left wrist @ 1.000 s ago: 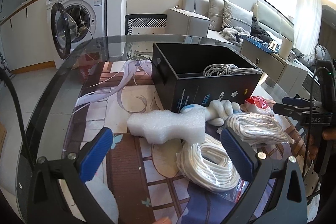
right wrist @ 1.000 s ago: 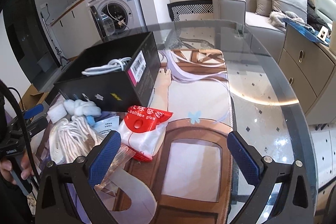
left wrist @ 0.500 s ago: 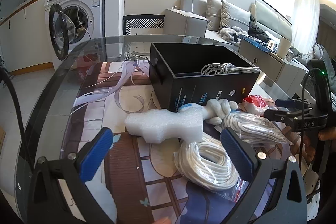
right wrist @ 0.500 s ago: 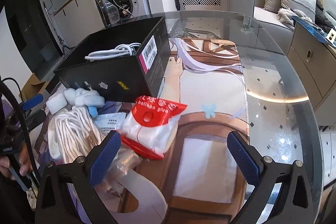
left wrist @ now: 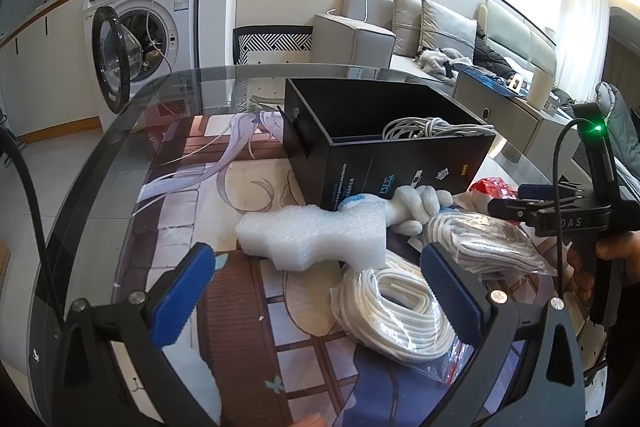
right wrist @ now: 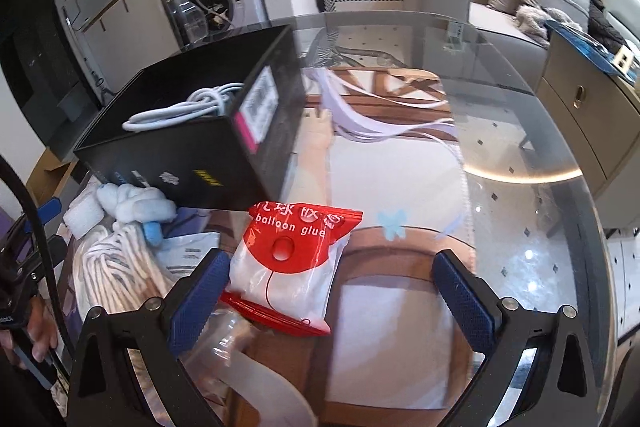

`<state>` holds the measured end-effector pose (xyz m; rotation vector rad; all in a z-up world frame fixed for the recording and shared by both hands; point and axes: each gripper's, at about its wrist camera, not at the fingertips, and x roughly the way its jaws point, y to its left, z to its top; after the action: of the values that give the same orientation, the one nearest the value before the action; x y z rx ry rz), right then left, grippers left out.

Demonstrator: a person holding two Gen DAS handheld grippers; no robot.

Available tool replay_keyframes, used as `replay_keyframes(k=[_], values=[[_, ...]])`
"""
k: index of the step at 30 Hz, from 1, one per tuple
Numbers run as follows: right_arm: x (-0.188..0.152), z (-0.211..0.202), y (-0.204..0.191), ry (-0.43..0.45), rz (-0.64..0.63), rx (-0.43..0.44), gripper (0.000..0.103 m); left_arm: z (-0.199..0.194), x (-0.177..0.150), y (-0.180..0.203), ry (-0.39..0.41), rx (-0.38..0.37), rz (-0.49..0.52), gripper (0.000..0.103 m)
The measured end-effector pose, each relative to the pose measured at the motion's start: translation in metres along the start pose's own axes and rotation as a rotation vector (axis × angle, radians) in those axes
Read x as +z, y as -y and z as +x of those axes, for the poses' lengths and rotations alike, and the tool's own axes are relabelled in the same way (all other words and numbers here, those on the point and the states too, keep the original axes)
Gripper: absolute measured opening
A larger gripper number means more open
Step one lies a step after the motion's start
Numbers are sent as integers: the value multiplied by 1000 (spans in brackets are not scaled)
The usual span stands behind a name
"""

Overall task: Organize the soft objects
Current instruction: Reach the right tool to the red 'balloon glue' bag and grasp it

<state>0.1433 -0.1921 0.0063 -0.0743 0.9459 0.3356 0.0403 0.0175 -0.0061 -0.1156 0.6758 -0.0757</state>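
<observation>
The left gripper point(left wrist: 316, 285) hangs above the glass counter point(left wrist: 100, 187) with its blue-padded fingers point(left wrist: 182, 293) spread wide and nothing between them. Just ahead of it lies a white foam block point(left wrist: 312, 233), lumpy and pebbled in texture, resting flat on the printed mat point(left wrist: 224, 195). Beside the right finger sits a coil of white rope point(left wrist: 396, 307) in a clear bag, the loops wound in a loose oval; a second bagged bundle of cord point(left wrist: 480, 243) lies just beyond it. A white plush toy point(left wrist: 408, 205) with a blue tip leans against the foam and touches the front wall of the black box point(left wrist: 400, 163). The box stands open on the counter and holds a grey-white cable point(left wrist: 424, 127) (part of it peeks above the rim).

The right gripper point(right wrist: 328, 291) is likewise wide apart and empty, low over the counter. Near its left finger lies a bag of balloon glue point(right wrist: 292, 267), white and soft-looking with a red header, its lower edge resting on crinkled clear plastic point(right wrist: 224, 335). Farther left are the rope bundle point(right wrist: 120, 271), the plush toy point(right wrist: 136, 203) and the black box point(right wrist: 192, 155), the box touching the top of the glue bag as seen from this side. A hand point(right wrist: 36, 331) shows at the left edge.
</observation>
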Motion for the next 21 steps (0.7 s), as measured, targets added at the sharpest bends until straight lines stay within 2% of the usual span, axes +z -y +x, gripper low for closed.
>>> replay_keyframes(k=[4,8,16,17,21], values=[[0,-1,7,4,16,-12,103,3,0,0,-9,18,-3,103],[0,-4,3,23,5,14,103,4,0,0,-15,22,-4,103],[-2,2,-2,8,-25,-29,101,8,0,-1,-25,23,-5,103],[-2,2,-2,7,-26,-32,99,8,1,-1,-27,23,-5,103],[-2,-1,-3,15,-49,-53,79,9,1,-1,-28,24,-5,103]])
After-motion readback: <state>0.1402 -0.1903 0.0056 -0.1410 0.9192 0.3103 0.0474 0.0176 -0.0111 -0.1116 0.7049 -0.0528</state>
